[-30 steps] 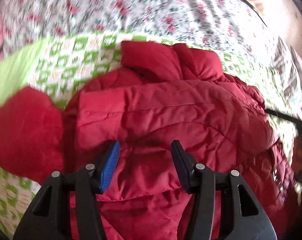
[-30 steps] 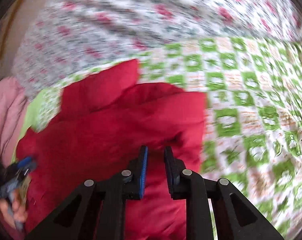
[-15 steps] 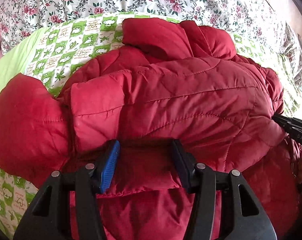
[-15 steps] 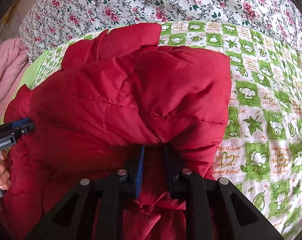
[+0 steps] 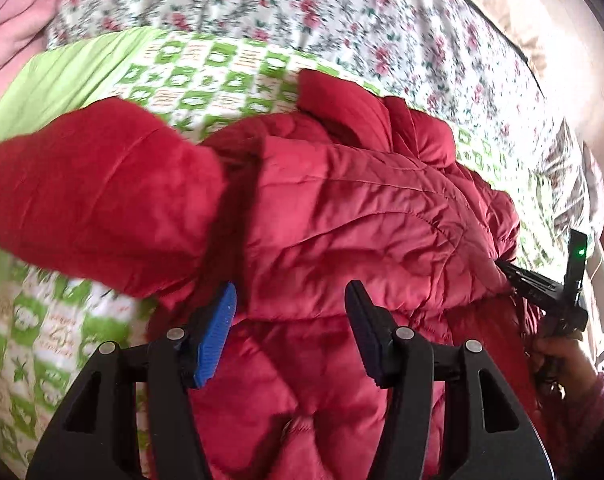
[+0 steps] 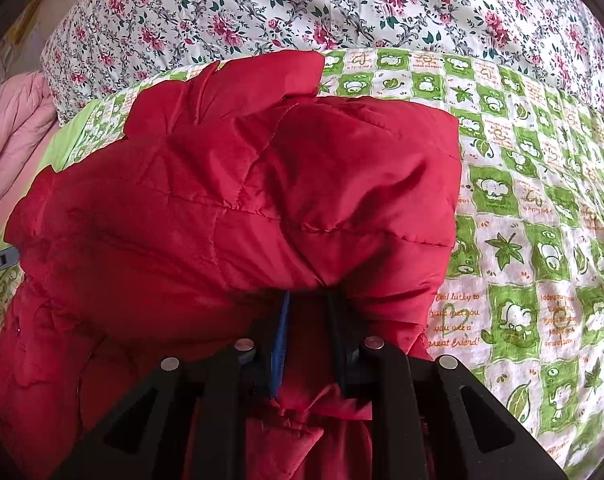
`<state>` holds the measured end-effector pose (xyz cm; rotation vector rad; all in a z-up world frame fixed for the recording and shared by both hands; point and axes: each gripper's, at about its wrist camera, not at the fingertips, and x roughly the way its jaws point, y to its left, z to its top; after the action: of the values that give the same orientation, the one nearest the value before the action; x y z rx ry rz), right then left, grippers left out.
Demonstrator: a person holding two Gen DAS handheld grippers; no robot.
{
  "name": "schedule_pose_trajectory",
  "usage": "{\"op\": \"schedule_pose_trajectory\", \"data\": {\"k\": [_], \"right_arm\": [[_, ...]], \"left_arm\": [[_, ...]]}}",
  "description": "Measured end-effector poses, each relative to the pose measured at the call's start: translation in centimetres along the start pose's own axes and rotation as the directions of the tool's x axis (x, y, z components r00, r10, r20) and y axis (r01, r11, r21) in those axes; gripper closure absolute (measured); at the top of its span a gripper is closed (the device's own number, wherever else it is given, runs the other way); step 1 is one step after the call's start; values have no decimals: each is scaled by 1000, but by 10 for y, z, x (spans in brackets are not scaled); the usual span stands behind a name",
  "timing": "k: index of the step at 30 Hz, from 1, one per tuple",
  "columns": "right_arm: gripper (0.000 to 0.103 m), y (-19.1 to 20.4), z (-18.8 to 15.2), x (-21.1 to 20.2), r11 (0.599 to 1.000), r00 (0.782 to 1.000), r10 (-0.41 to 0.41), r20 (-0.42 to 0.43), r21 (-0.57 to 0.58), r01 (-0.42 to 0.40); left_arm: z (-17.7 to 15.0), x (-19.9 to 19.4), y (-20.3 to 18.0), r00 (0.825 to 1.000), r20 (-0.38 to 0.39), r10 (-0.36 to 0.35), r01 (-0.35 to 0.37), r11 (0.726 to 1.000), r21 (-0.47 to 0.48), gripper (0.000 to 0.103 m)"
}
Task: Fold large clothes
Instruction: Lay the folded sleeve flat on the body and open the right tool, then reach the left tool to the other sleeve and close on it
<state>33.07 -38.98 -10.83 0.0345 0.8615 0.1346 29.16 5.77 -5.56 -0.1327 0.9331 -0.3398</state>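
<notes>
Item: red quilted jacket (image 6: 262, 200) on bed (image 6: 522, 200) | right hand-held gripper (image 6: 308, 300) pinching its fold | left hand-held gripper (image 5: 290, 300) spreading, nothing pressed | risk: puffy fold springs open once unpinched

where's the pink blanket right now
The pink blanket sits at the far left edge of the right wrist view, beside the floral sheet and left of the red jacket.

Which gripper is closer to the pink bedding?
Left. The left gripper hovers at the edge of the red jacket nearest the pink bedding; the right gripper grips the opposite edge.
</notes>
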Motion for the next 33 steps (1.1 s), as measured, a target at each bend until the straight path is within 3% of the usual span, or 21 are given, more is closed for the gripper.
{"op": "schedule_pose_trajectory", "data": {"k": [5, 12, 14, 16, 18, 22, 25, 29, 33], "right_arm": [[83, -1, 2, -1, 1000, 1000, 7, -15, 5, -7], [81, 5, 8, -9, 1000, 999, 9, -50, -20, -10], [73, 7, 10, -24, 1000, 999, 8, -54, 1, -8], [50, 11, 7, -47, 998, 998, 55, -21, 23, -55], [41, 23, 0, -70, 992, 992, 129, 9, 1, -129], [38, 53, -18, -104, 979, 984, 171, 54, -124, -163], [37, 61, -28, -115, 972, 976, 207, 60, -129, -198], [37, 60, -37, -119, 969, 971, 235, 47, -96, -230], [37, 58, -46, -117, 970, 972, 234, 18, -77, -232]], "left_arm": [[-9, -15, 37, 1000, 23, 16, -13, 994, -112, 44], [-15, -31, 107, 996, 50, 73, -55, 953, -297, 41], [-15, -37, 137, 993, 65, 102, -72, 929, -362, 39], [-13, -41, 164, 988, 80, 129, -84, 903, -421, 39], [-10, -42, 188, 985, 91, 148, -87, 874, -478, 39], [-4, -37, 238, 980, 83, 180, -97, 799, -593, 39], [-1, -29, 263, 978, 60, 198, -114, 757, -643, 39], [0, -14, 288, 982, 33, 186, -112, 716, -689, 39], [6, -15, 301, 980, 86, 177, -61, 692, -720, 39]]}}
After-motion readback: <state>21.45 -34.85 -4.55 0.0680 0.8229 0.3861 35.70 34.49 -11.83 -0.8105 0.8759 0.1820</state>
